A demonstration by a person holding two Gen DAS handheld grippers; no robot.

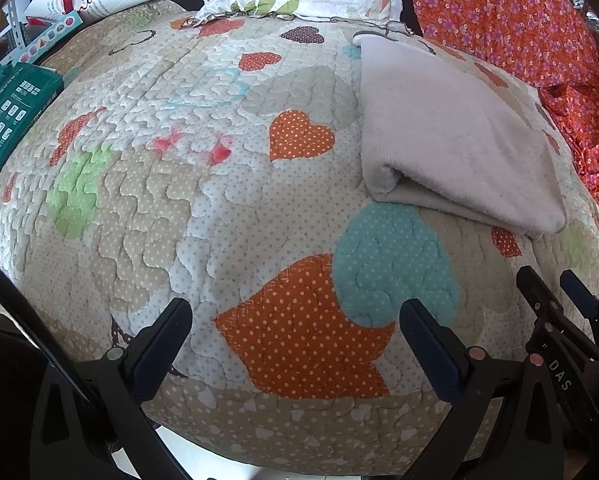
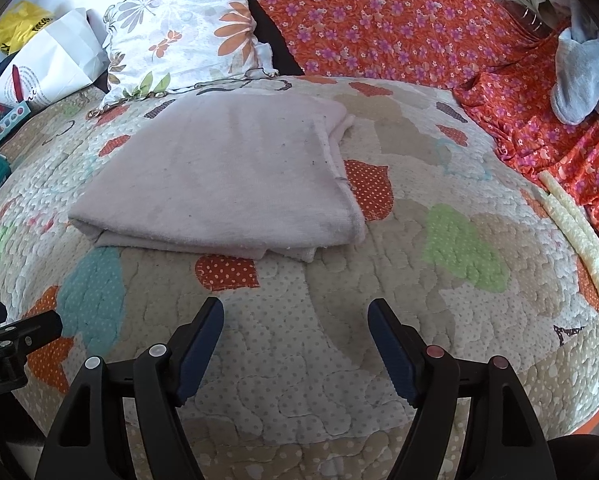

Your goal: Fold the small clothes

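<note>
Both hand-held grippers, left point(image 1: 295, 334) and right point(image 2: 295, 334), hang wide, holding nothing. Pink folded cloth point(image 2: 219, 178) lies mid-quilt point(image 2: 439, 184) toward the pillow point(image 2: 179, 28) edge. Soft, light, limp: you'd pinch its near corners.

Home bedroom: heart-patterned quilt point(image 2: 379, 360), floral pillow point(image 2: 187, 28), orange flowered sheet point(image 2: 379, 20)

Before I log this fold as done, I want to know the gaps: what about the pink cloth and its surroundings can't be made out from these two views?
- Folded pink cloth: its inner layers and underside are hidden by its own top layer in both views.
- Grey garment: cut off by the right wrist view's edge.
- Green box: print too small to read, partly cut off by the left wrist view's edge.
- Left gripper and right gripper: both open, holding nothing.
</note>
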